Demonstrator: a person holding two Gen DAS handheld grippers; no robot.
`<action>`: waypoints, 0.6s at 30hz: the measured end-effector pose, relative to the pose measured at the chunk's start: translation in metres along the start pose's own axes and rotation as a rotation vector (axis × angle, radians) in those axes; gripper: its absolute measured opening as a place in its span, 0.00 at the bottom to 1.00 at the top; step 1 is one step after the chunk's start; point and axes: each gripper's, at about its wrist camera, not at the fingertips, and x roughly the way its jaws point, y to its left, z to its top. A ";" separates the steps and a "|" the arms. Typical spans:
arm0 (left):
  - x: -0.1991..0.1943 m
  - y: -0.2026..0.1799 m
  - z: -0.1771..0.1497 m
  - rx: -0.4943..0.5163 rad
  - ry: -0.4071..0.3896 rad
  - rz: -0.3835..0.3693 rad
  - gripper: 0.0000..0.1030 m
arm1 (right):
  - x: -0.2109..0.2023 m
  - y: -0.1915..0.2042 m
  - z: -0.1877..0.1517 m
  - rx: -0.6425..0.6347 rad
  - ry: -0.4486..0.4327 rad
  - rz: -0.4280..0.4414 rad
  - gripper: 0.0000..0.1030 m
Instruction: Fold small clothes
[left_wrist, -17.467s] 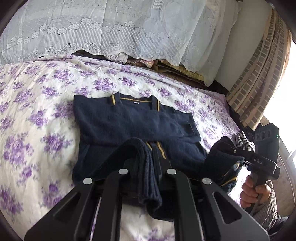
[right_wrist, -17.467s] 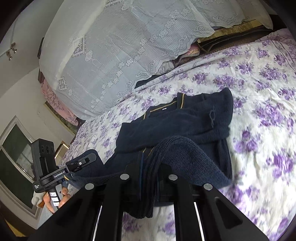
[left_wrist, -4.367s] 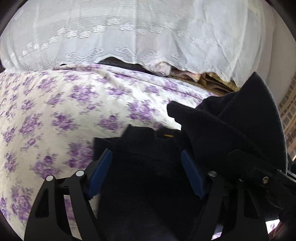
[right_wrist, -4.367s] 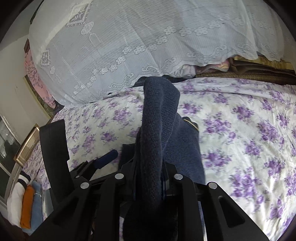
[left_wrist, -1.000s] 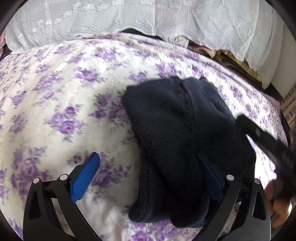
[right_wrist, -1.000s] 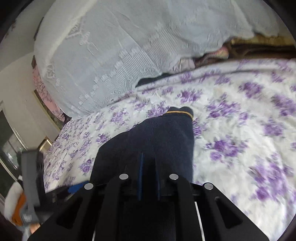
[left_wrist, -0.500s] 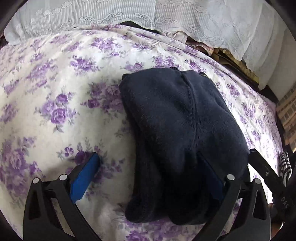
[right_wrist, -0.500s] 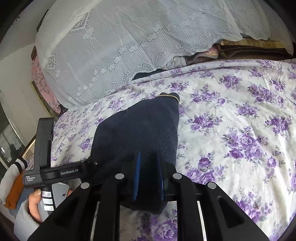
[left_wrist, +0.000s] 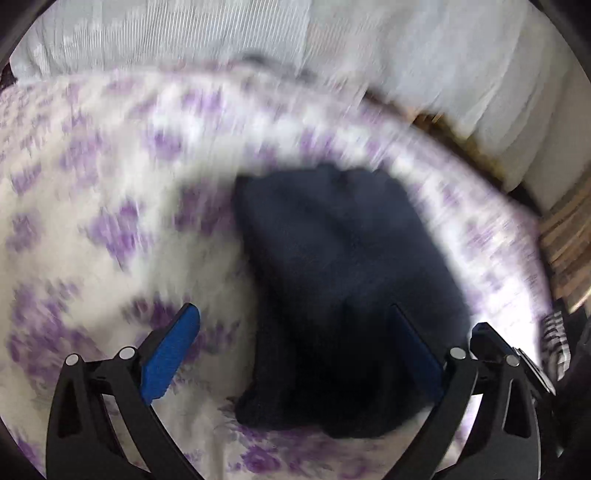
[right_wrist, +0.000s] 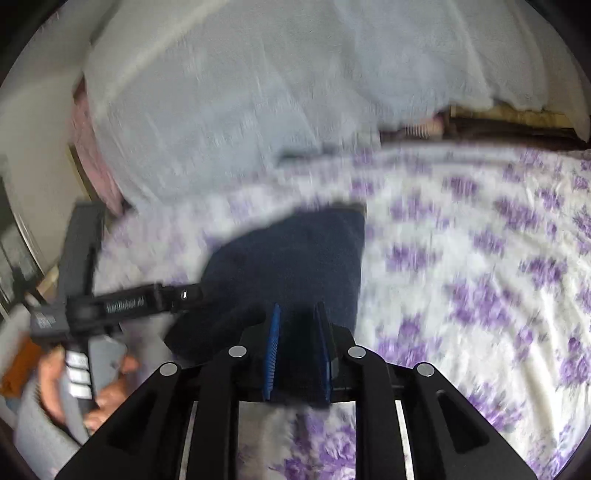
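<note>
Looking along the right gripper (right_wrist: 298, 350): jaws narrowly parted and have just been opening. Near edge of the folded navy sweater (right_wrist: 295, 258) sits between the blue pads (right_wrist: 272, 350), but blur hides whether they press on it.

Left gripper (left_wrist: 295, 354): jaws spread wide, nothing clamped. Its left blue pad (left_wrist: 170, 354) hangs over bare bedspread, clear of the fabric. Its right pad shows dark against the sweater (left_wrist: 343, 288), near the bundle's right side; contact can't be confirmed.

From the right wrist view the left gripper's body (right_wrist: 122, 306) comes in from the left, tip at the sweater's left edge, with the person's hand (right_wrist: 74, 384) wrapped around its handle. A grey sleeve is just visible at that wrist.

Sweater is a compact dark bundle lying flat on the white bedspread with purple flowers (right_wrist: 480, 277), roughly centred in both views, long axis running away from the cameras.

Beyond it: pale lace cover (right_wrist: 277, 92) draped over a heap at the far edge of the bed. In the left wrist view a brown-striped curtain (left_wrist: 569, 236) sits at far right.

Both frames motion-blurred.
</note>
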 end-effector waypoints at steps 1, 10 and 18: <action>0.009 0.002 -0.002 -0.010 0.014 -0.015 0.96 | 0.000 -0.005 0.001 0.026 0.005 0.027 0.20; -0.006 0.005 0.002 -0.027 -0.021 -0.091 0.95 | -0.009 -0.035 0.008 0.196 -0.036 0.216 0.49; 0.004 0.016 0.003 -0.089 0.030 -0.227 0.95 | 0.004 -0.076 0.005 0.424 0.004 0.313 0.59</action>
